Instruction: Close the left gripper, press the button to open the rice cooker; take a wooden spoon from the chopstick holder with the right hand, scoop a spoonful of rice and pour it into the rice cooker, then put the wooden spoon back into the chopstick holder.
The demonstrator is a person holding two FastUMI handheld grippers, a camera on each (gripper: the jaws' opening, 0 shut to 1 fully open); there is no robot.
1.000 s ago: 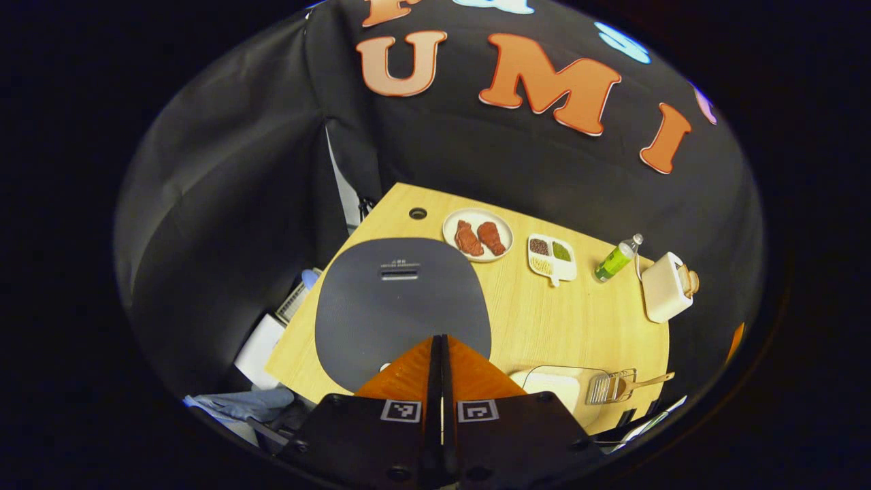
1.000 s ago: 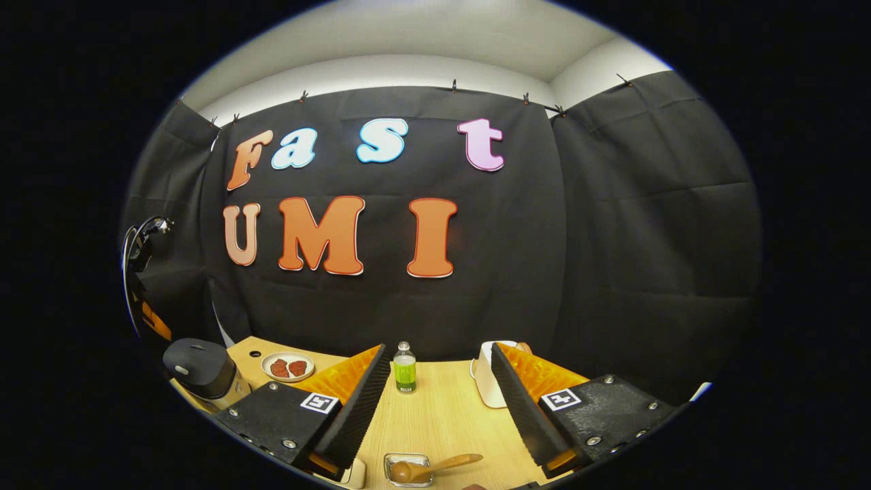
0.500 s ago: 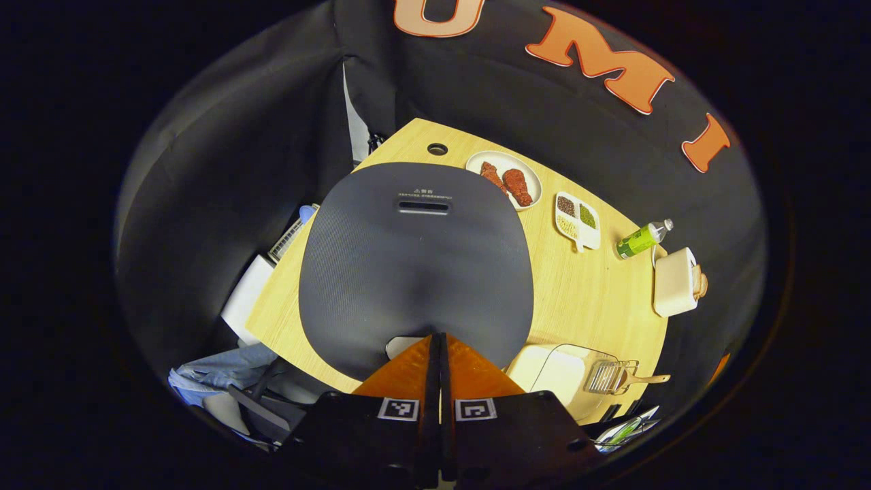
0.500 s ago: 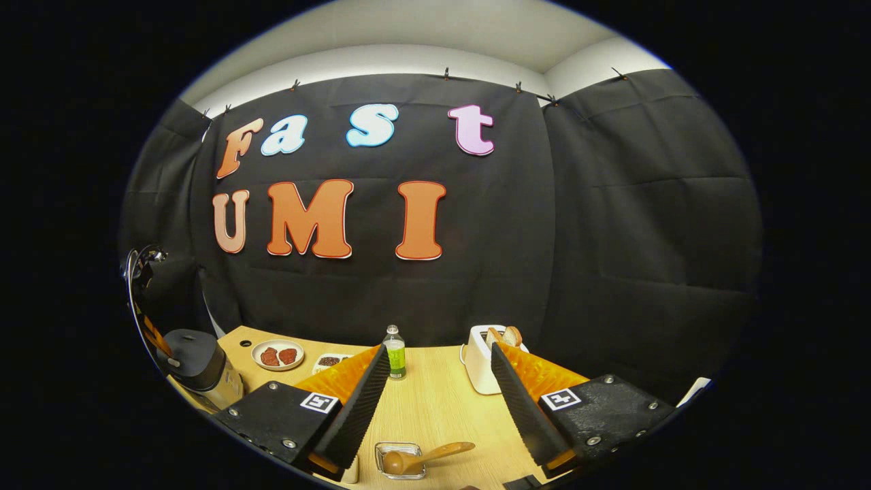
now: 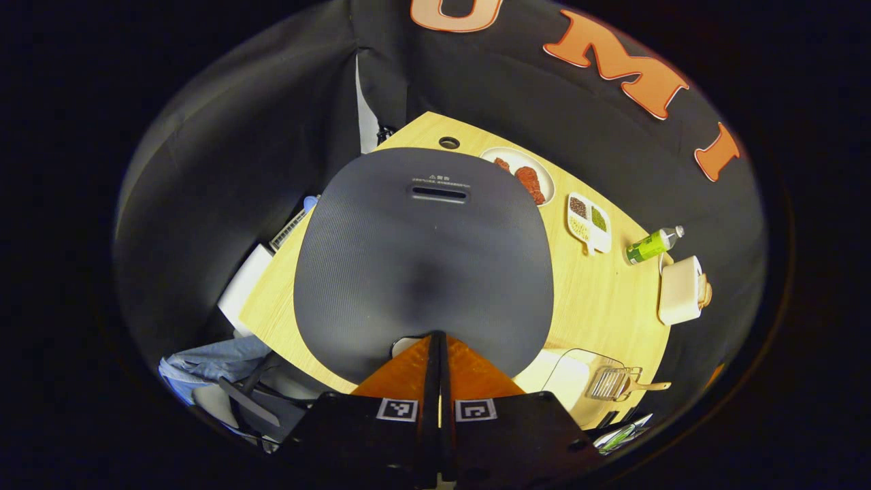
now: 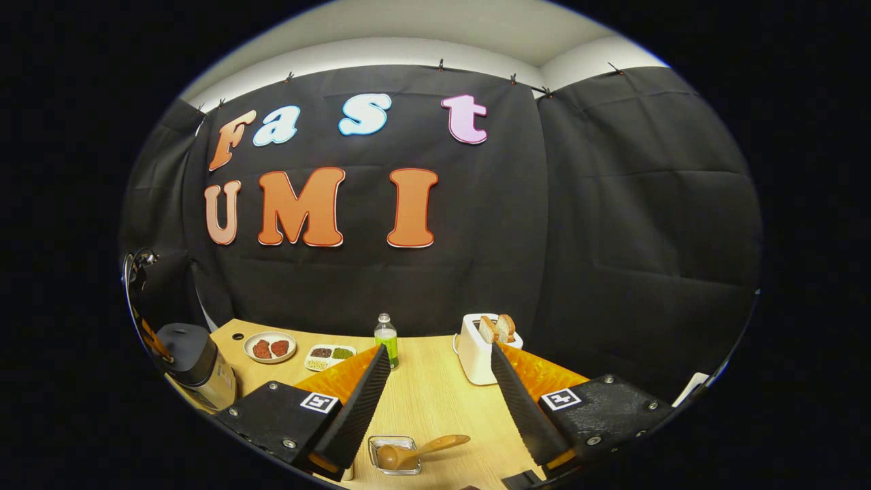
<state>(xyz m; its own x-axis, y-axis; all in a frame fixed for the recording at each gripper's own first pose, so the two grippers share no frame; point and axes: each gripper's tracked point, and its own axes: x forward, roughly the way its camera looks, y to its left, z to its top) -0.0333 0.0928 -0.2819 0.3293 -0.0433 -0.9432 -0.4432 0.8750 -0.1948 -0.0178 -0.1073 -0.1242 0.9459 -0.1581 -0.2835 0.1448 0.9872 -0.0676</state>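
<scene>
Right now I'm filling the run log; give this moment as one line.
left gripper: shut, tips at rice cooker button | lid: closed | right gripper: open, empty | wooden spoon: in chopstick holder

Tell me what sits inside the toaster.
Two slices of bread stand up out of the white toaster, their tops above its rim. Their lower parts are hidden within the toaster body, so whatever else is inside can't be seen.

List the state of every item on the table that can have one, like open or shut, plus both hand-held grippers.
Rice cooker: lid shut.
Left hand-held gripper: shut, tips at the cooker's front edge.
Right hand-held gripper: open, holding nothing.
Wooden spoon: lying in the chopstick holder, handle sticking out.
Toaster: bread slices standing up out of it.
Green bottle: upright, capped.
Round plate: holds two reddish pieces.
Divided dish: compartments filled.
</scene>
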